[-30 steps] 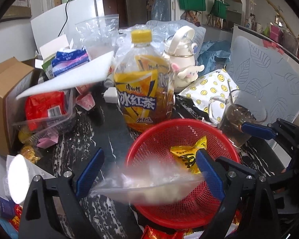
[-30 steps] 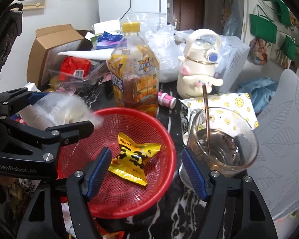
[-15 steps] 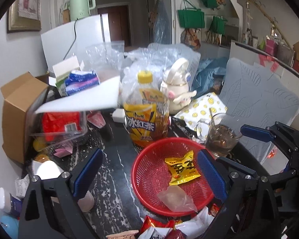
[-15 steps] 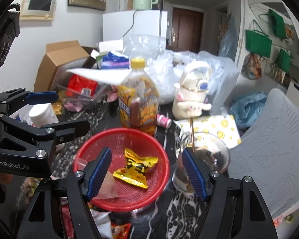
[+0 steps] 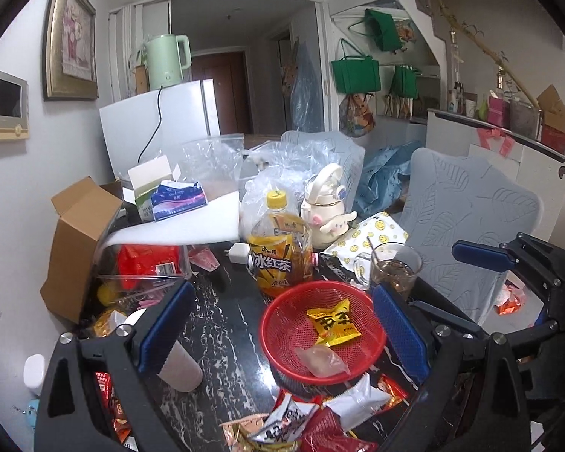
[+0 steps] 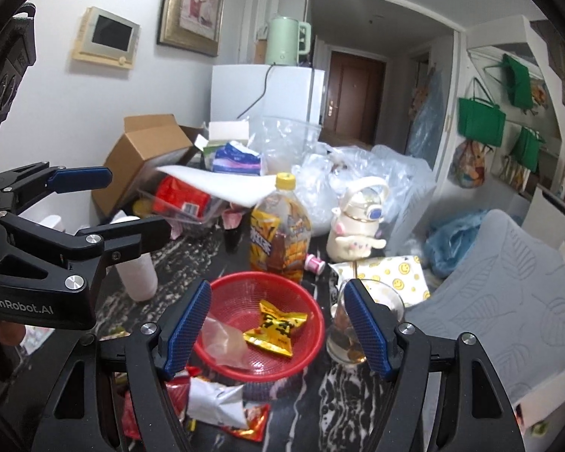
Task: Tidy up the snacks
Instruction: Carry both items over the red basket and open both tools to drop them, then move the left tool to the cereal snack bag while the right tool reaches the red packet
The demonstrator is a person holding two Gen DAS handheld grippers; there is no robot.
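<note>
Snacks lie in two places: a yellow packet and a clear pouch sit inside the red basket on the dark marbled table, and a loose heap of wrappers lies just in front of the basket, cut off by the lower edge so I cannot count them. The clear pouch's contents are too hazy to make out. My left gripper hangs above the table with its jaws wide and nothing between the pads; my right gripper is likewise spread, empty, over the basket. Behind the basket stands an iced-tea bottle, touching or nearly touching its rim. A glass mug with a stirrer stands just beside the basket; my right pad hides part of it. A white cup stands to the left, partly behind my left finger. Farther back, a clear bin of red packets sits under a white sheet that covers its top.
</note>
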